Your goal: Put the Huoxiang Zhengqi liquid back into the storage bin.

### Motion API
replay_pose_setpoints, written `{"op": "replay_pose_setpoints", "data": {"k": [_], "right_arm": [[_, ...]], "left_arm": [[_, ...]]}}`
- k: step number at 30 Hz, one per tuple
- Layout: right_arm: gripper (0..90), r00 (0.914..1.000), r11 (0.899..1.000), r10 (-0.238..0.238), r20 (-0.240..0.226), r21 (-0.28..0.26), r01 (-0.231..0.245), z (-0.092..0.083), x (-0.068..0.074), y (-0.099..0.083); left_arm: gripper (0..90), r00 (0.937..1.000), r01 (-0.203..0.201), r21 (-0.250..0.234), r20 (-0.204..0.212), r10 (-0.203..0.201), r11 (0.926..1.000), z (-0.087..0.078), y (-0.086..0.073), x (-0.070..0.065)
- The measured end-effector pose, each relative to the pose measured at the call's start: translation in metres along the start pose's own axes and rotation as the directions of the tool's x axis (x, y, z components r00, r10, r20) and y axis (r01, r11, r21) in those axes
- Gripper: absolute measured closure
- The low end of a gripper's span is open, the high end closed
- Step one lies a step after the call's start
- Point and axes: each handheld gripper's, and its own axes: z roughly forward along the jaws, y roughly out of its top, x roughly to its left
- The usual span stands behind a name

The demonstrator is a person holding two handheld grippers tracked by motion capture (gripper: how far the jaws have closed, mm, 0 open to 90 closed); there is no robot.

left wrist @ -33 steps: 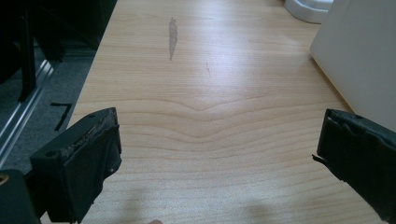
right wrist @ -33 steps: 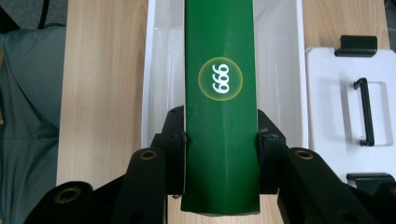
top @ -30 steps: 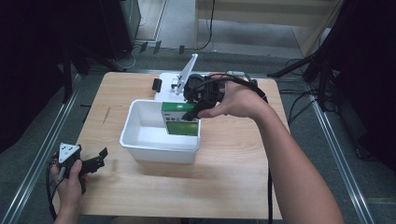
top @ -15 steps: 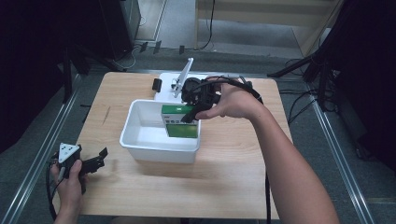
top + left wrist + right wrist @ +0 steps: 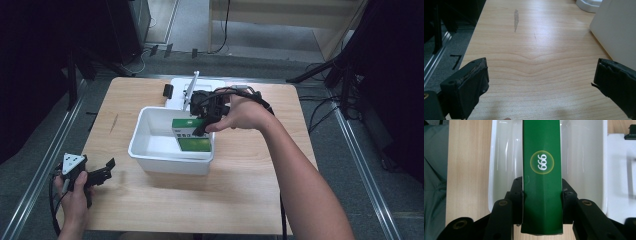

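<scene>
While the right gripper point(image 5: 542, 195) clamps both jaws on the flat green cardboard box with a white "999" roundel point(image 5: 542, 170), that box hangs inside the white rectangular plastic tub point(image 5: 150, 150), against its right wall, mid-table. Left gripper point(image 5: 97, 172) sits w/ jaws spread wide, nothing btwn them, low over the pale wooden tabletop point(image 5: 534, 50) near the front-left corner, well apart from the tub.

A light wooden table point(image 5: 150, 210) stands on grey floor point(image 5: 30, 150). Metal rails point(image 5: 367, 165) run along both sides. Black cables point(image 5: 320, 112) trail right; a pale wooden frame point(image 5: 280, 30) stands far back.
</scene>
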Motion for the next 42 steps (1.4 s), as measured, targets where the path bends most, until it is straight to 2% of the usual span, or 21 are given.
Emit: {"op": "replay_pose_setpoints", "data": {"k": [27,33,42], "right_arm": [[64.5,0.9995,1.0,0.01,-0.029,0.015,-0.009,0.055,-0.003,-0.019],[64.3,0.9996,1.0,0.004,-0.027,0.022,-0.003,0.061,-0.001,-0.022],[63.5,0.9993,0.999,0.029,-0.023,0.016,-0.029,0.06,-0.001,-0.032]], "left_arm": [[0.2,1.0,-0.001,0.002,0.001,0.001,1.0,0.0,0.0,0.0],[0.2,1.0,-0.001,0.003,0.001,0.001,1.0,0.0,0.0,0.0],[0.2,1.0,-0.008,0.007,0.0,0.008,0.9999,0.0,0.0,0.0]]}}
